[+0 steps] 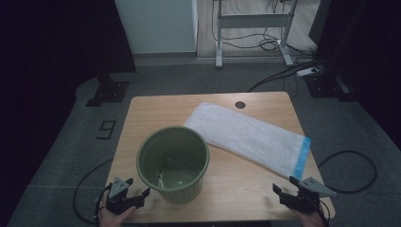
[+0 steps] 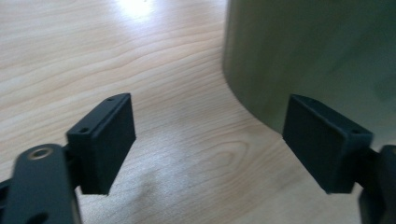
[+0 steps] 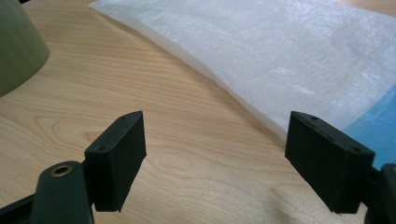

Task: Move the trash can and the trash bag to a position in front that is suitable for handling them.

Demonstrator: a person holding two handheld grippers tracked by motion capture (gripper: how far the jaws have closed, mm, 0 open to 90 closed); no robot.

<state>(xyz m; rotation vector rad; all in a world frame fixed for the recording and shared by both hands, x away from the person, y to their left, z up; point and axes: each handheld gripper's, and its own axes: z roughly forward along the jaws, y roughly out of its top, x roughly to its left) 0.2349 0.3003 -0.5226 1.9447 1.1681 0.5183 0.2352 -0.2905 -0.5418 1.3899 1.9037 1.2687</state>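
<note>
In the high view, the left gripper (image 1: pixel 140 198) is sitting at the lower left of the frame, just beside the green bin (image 1: pixel 173 163), which is standing upright at the centre of the table (image 1: pixel 156 105). The right gripper (image 1: pixel 284 191) is waiting at the lower right, near the blue-edged end of the white plastic bag (image 1: pixel 248 135) lying flat across the upper right. In the left gripper view, the jaws are standing wide apart and holding nothing; the bin (image 2: pixel 317 56) is filling the upper right, close to the right-hand jaw. A sideways approach is likely to nudge or tip the light bin. In the right gripper view, the jaws are likewise spread wide and empty, with the bag (image 3: pixel 280 51) lying across the upper half and its blue strip (image 3: pixel 373 121) at the right edge. A thin, slippery film is liable to slide on the wood or to be pinched through one layer only, leaving the bag's mouth unopened.
</note>
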